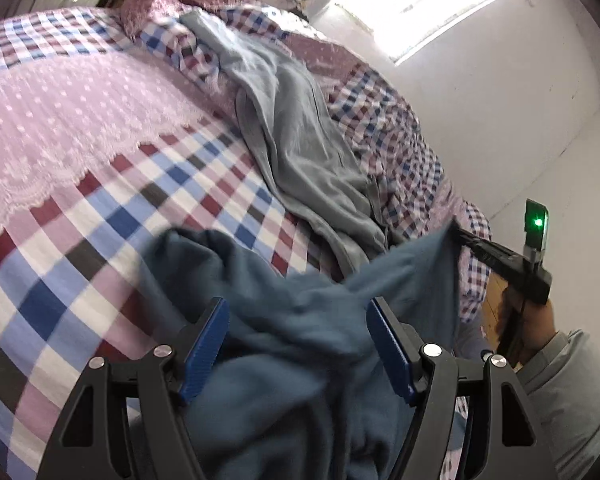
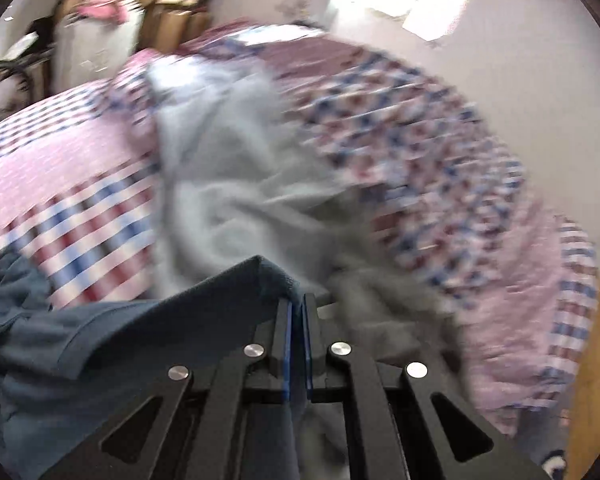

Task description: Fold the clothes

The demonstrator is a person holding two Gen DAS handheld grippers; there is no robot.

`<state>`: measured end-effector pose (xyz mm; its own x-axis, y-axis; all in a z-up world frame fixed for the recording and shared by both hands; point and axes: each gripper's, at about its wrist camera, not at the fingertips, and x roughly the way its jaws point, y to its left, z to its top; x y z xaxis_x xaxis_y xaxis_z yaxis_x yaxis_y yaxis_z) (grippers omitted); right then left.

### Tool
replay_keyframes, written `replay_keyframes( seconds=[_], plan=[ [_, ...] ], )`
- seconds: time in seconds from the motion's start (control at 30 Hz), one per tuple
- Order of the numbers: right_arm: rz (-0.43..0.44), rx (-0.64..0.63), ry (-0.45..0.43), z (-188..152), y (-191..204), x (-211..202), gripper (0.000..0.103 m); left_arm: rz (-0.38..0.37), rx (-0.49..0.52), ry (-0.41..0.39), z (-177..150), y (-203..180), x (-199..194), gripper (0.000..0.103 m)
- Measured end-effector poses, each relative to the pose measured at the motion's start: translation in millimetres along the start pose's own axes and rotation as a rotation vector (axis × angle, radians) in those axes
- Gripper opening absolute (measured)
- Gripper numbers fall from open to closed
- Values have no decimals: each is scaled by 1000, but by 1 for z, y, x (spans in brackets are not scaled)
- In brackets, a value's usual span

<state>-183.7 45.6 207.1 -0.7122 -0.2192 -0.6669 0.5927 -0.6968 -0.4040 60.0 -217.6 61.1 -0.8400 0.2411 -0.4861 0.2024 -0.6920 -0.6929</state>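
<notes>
A checked bedspread (image 1: 100,216) is filling both views, with a grey garment (image 1: 300,136) lying toward upper centre. The right gripper (image 2: 296,312) is pinching the blue garment's (image 1: 300,360) edge, fingers closed; the left gripper (image 1: 296,344) is gaping wide over its bunched middle, holding nothing — a one-corner grip risks slipping or twisting. No containers are clearly showing — only blurred boxes (image 2: 168,12) at upper left.

Bedroom with a checked bed beneath a bright window

A bed (image 1: 112,216) is covered by a red, blue and white checked sheet, overlaid by a pink lace spread (image 1: 68,120). White walls (image 1: 540,92) are lit by a glaring window (image 1: 424,0). Cardboard boxes (image 2: 172,16) are stacked behind the bed, and wooden flooring (image 2: 592,364) is seen alongside it.
</notes>
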Motion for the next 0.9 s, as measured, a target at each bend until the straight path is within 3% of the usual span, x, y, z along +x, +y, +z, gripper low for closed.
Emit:
replay_keyframes(
  seconds=[0.17, 0.37, 0.5, 0.57, 0.7, 0.9],
  plan=[
    [-181, 42, -25, 28, -42, 4, 2, -8, -7, -27, 2, -1, -4, 75],
    [-418, 97, 34, 34, -84, 28, 2, -6, -10, -46, 3, 1, -7, 75],
    [-516, 130, 64, 19, -92, 48, 2, 1, -8, -44, 3, 1, -7, 75],
    [-576, 147, 20, 16, -91, 45, 2, -1, -7, -46, 3, 1, -8, 75],
    [-650, 164, -69, 33, -90, 30, 2, 0, -5, -50, 2, 0, -9, 75],
    [-721, 196, -95, 59, -100, 29, 3, 2, -7, -55, 1, 2, -10, 75]
  ],
)
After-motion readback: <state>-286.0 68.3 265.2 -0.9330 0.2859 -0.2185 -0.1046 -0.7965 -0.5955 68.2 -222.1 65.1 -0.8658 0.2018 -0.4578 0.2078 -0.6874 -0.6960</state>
